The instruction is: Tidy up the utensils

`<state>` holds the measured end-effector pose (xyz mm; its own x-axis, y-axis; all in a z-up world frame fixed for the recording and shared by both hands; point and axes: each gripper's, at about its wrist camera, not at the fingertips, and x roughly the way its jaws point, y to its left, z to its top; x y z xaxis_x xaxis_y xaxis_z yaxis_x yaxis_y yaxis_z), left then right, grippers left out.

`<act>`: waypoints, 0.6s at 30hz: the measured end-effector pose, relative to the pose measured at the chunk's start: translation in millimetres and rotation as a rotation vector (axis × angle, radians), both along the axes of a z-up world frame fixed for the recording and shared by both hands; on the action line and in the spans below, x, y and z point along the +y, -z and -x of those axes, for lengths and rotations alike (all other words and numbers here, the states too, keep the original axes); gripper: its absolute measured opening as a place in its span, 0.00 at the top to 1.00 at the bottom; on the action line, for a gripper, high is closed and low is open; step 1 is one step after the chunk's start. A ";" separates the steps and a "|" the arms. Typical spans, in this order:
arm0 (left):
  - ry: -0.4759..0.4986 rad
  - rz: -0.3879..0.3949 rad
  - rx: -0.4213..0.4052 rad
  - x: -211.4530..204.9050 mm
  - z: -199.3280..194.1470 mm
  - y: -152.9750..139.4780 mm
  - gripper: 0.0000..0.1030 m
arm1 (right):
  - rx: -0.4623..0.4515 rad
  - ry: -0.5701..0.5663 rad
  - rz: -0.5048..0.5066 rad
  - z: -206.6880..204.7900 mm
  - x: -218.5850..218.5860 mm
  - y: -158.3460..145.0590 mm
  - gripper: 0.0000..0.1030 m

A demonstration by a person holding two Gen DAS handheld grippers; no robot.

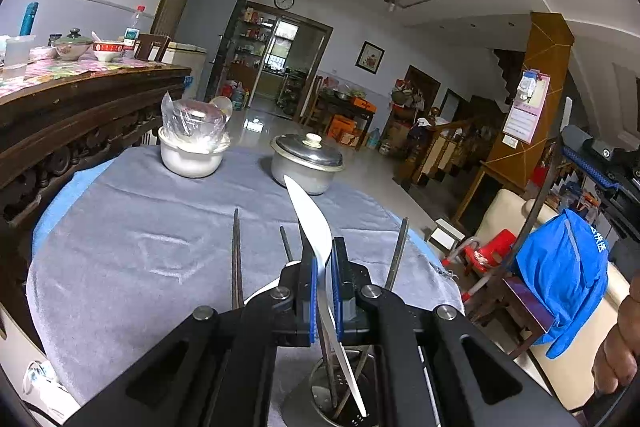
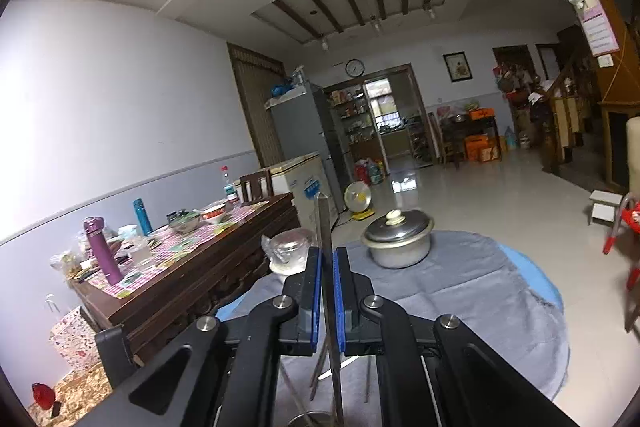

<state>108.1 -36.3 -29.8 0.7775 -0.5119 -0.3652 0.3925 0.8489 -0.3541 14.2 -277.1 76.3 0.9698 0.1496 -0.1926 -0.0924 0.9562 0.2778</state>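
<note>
On our left, the left gripper (image 1: 324,259) is pinched shut on a white spoon (image 1: 310,223); the spoon's long handle points up and away past the fingertips, and its other end reaches down into the metal holder (image 1: 340,391) right below the tool; a few thin sticks (image 1: 237,259) stand up from that cup too; so the spoon only has to go straight down.

On our right, the right gripper (image 2: 328,263) is closed on a flat metal utensil (image 2: 325,227); it stands almost straight up, and the holder (image 2: 308,419) sits just under it.
</note>
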 end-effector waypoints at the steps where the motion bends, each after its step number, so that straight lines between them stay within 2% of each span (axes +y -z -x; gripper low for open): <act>1: -0.003 -0.003 -0.002 -0.1 0.7 0.0 0.94 | 0.002 -0.003 0.000 1.0 -0.4 1.4 0.94; 18: -0.021 0.005 0.017 0.3 -0.2 0.0 0.94 | 0.055 -0.041 -0.005 -9.1 8.0 18.5 0.94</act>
